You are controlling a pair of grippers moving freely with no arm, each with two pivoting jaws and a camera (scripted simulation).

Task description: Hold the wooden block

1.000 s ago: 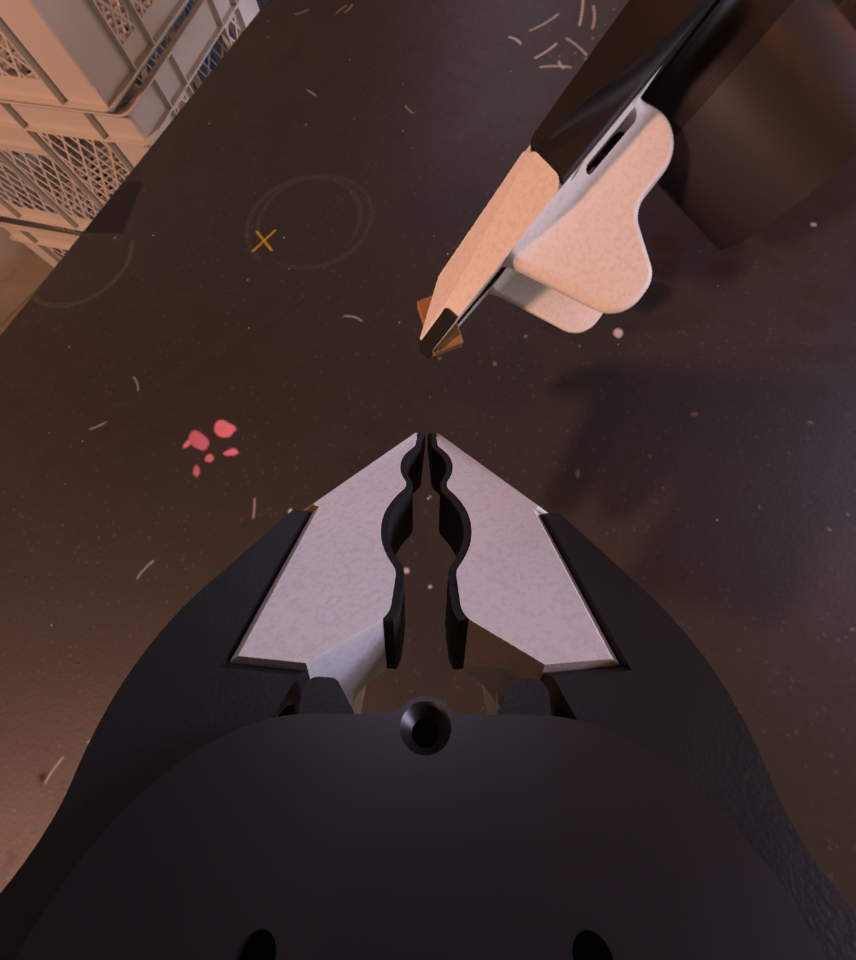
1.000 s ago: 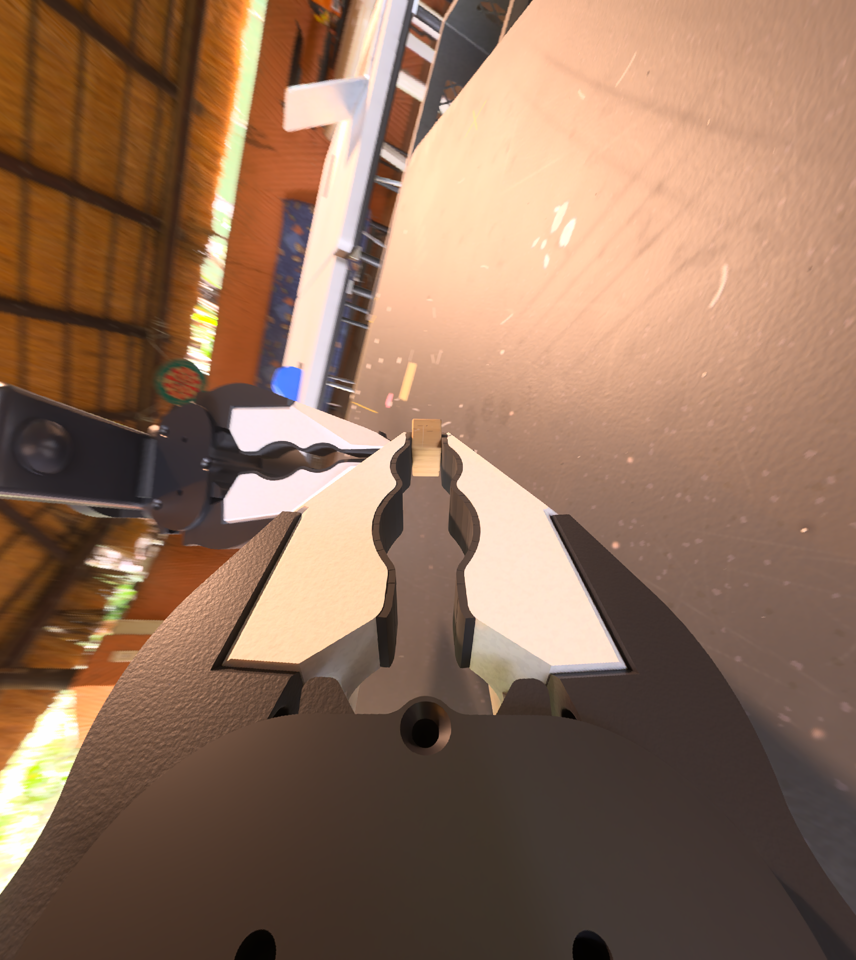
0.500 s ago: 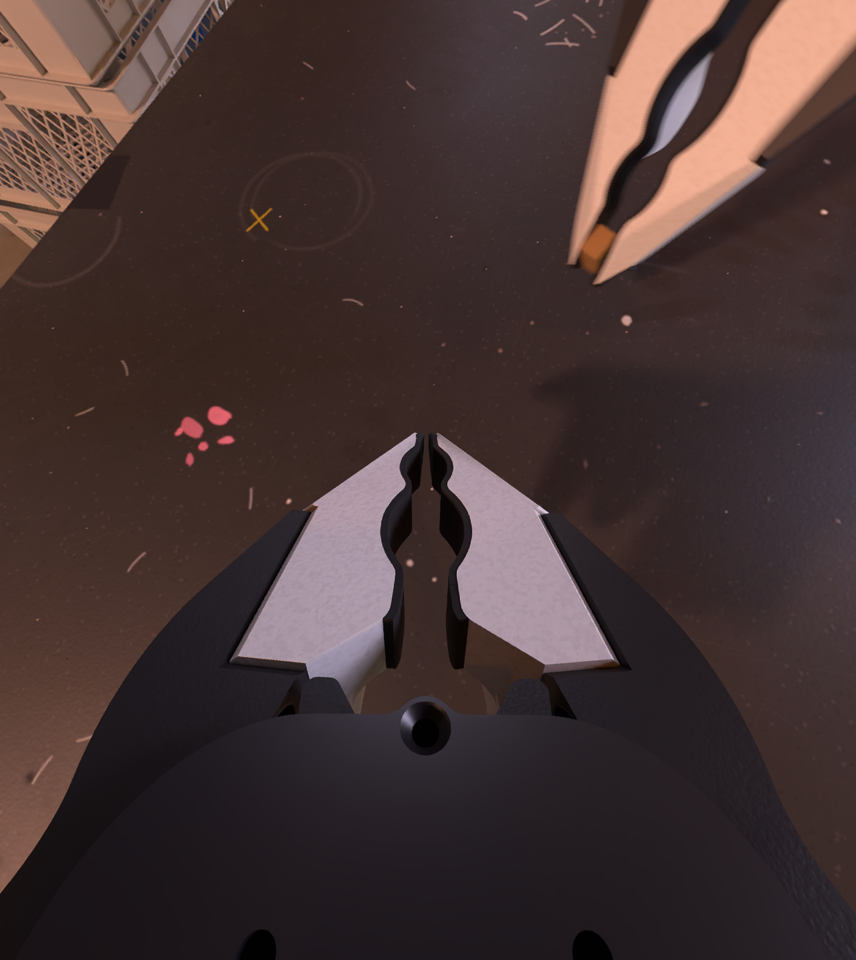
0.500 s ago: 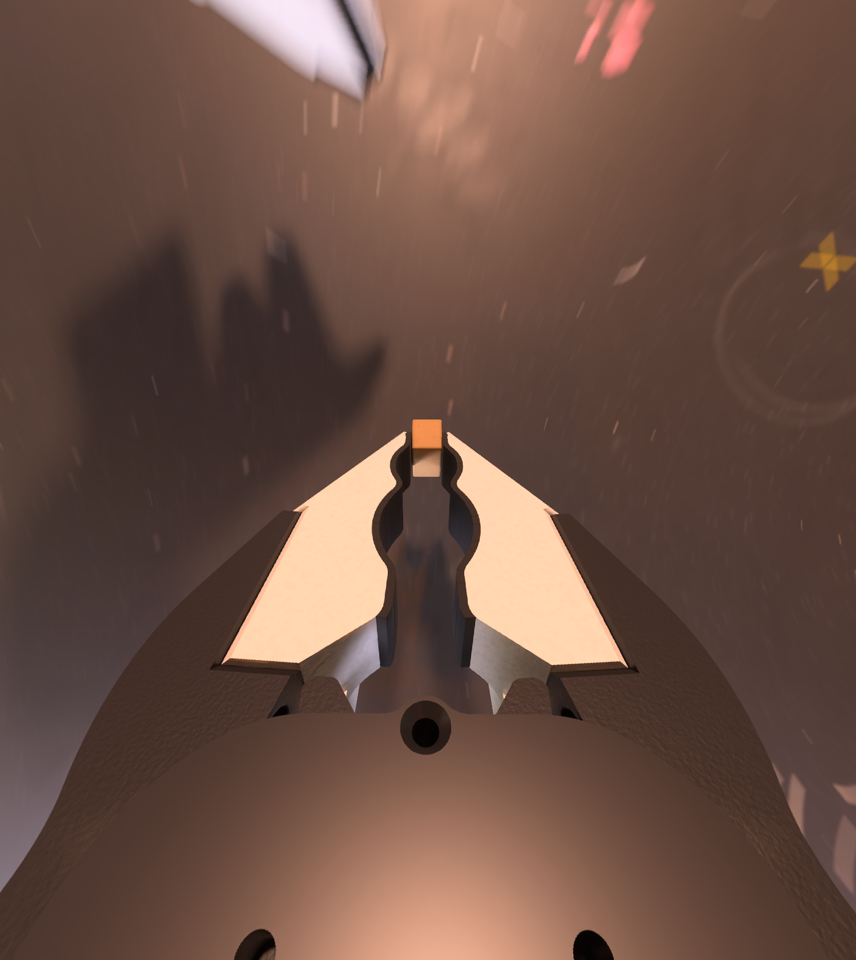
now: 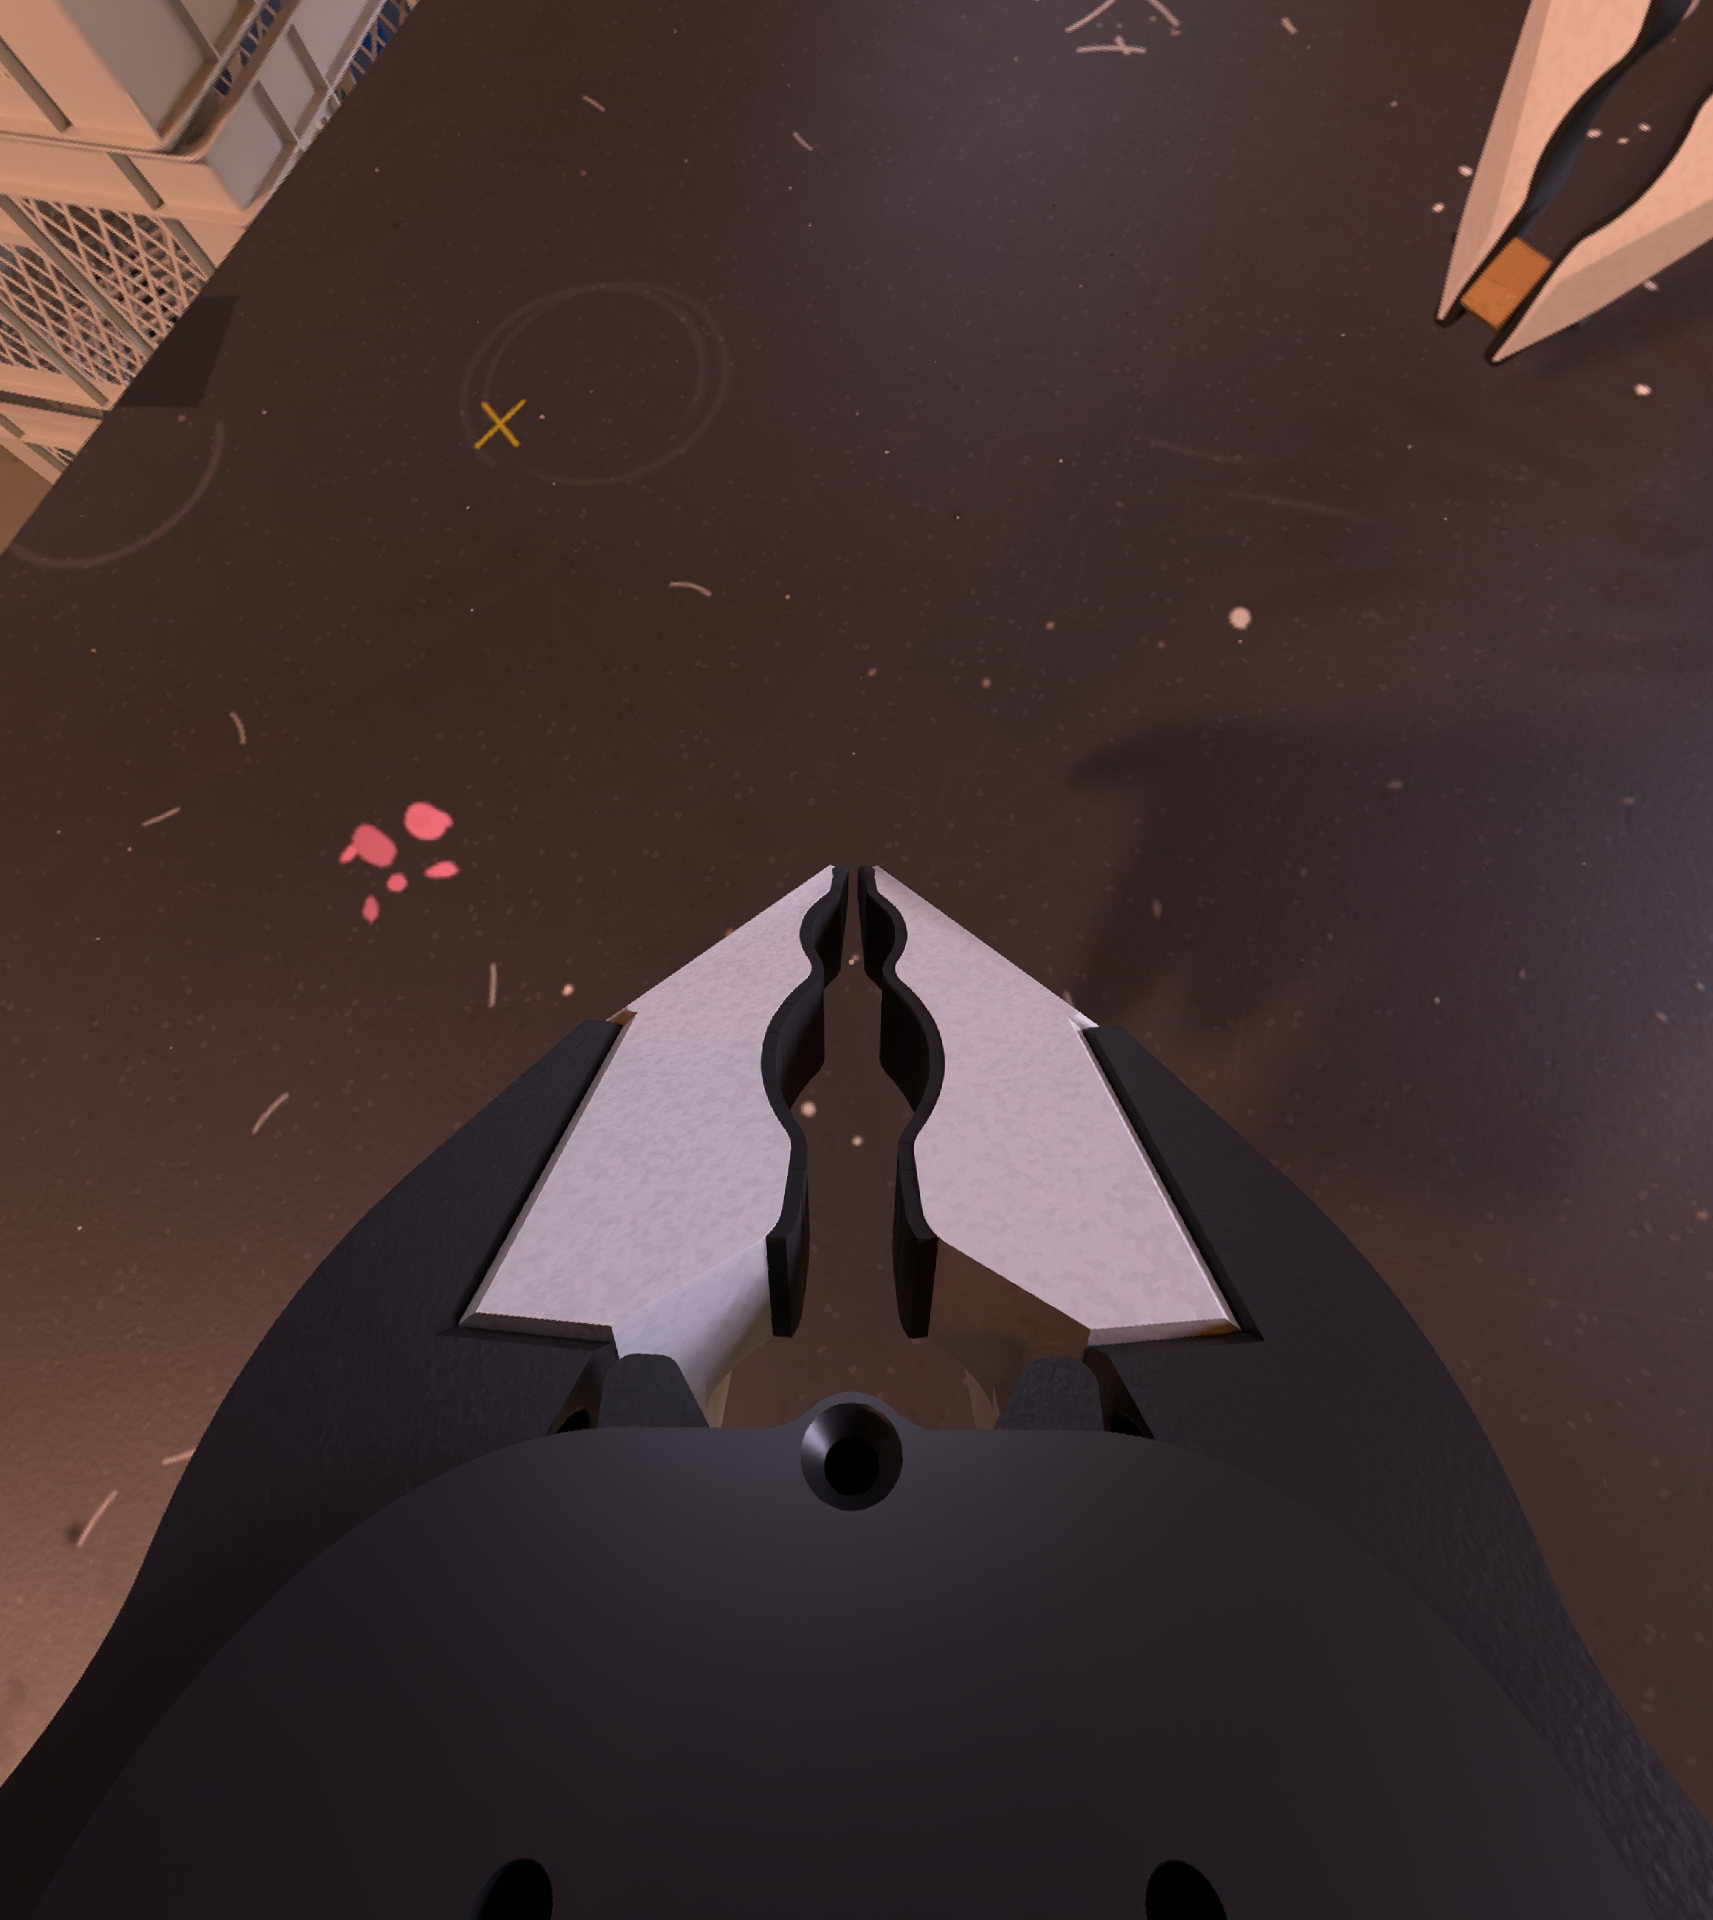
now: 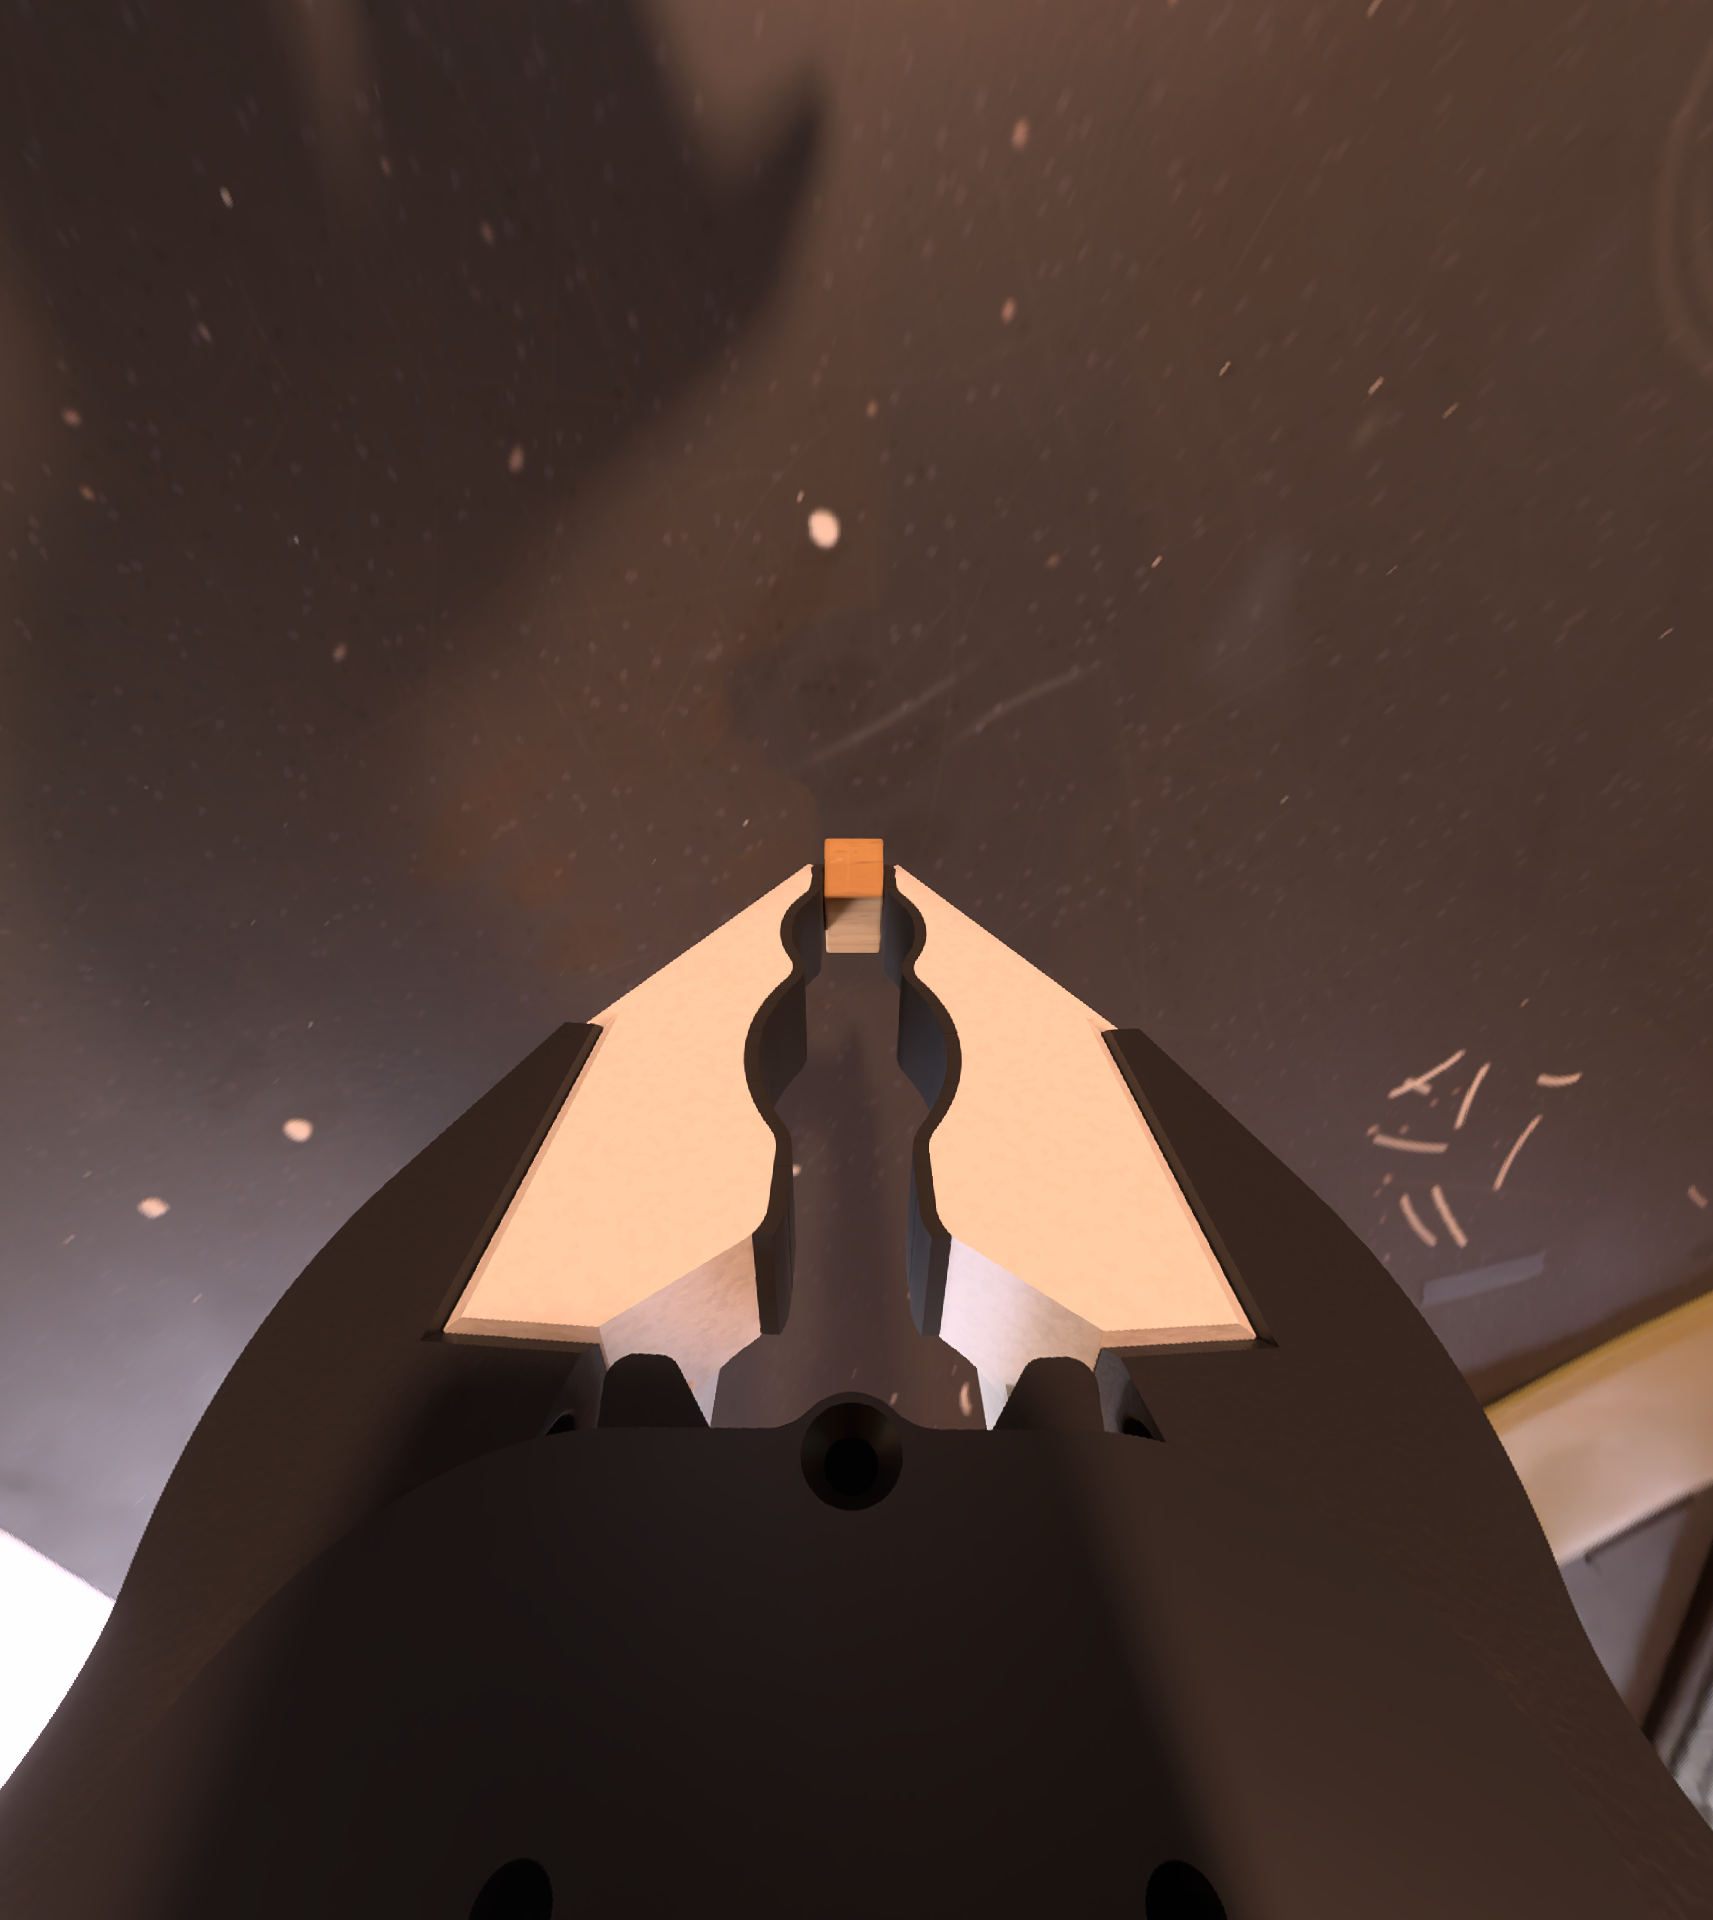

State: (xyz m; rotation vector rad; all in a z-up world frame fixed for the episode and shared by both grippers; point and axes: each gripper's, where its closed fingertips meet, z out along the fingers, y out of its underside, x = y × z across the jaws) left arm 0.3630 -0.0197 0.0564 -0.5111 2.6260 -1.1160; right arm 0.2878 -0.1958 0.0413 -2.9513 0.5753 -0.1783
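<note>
A small orange-brown wooden block (image 6: 853, 871) sits clamped between the tips of my right gripper (image 6: 853, 883), held above the dark table. In the left wrist view the same block (image 5: 1504, 283) shows at the top right between the right gripper's pale fingers (image 5: 1600, 260). My left gripper (image 5: 850, 878) is shut and empty, its tips almost touching, low over the table and well apart from the block.
The dark scratched table (image 5: 935, 571) carries a yellow cross mark (image 5: 499, 424) inside a faint ring and pink paint spots (image 5: 402, 852). Pale lattice crates (image 5: 52, 177) stand past the table's far left edge. A table edge shows at the lower right of the right wrist view (image 6: 1662, 1382).
My right gripper has swung round to point down at the table and moved to the right, away from my left gripper, still holding the block. The left gripper has hardly moved.
</note>
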